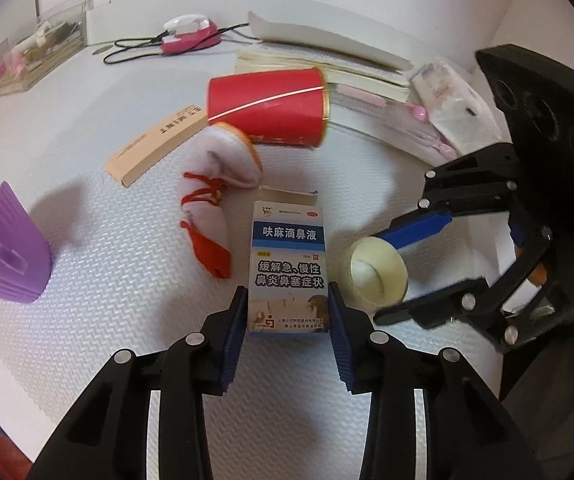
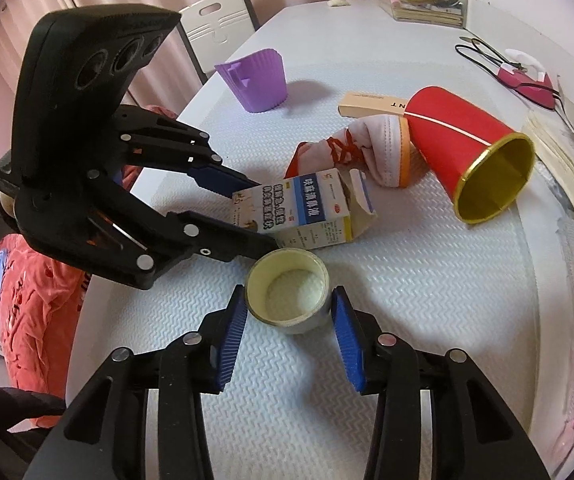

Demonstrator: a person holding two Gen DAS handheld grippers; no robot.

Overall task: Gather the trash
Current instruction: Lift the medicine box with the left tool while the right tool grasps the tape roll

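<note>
A blue and white medicine box (image 1: pixel 287 268) lies on the white mat, its top flap torn open. My left gripper (image 1: pixel 287 300) has a pad against each side of the box's near end. It also shows in the right wrist view (image 2: pixel 307 212), held by the left gripper (image 2: pixel 255 216). A tape roll (image 2: pixel 287 290) stands on the mat beside the box. My right gripper (image 2: pixel 289 308) straddles the roll with small gaps at both pads. In the left wrist view the roll (image 1: pixel 377 272) sits between the right gripper's fingers (image 1: pixel 415 232).
A red paper cup (image 1: pixel 267 106) lies on its side behind a white and red sock (image 1: pixel 215 184). A tan flat box (image 1: pixel 155 144) and a purple silicone cup (image 1: pixel 7 248) lie left. Stacked papers (image 1: pixel 327 64), a pink device (image 1: pixel 191 36) and a clear organiser (image 1: pixel 35 48) line the back.
</note>
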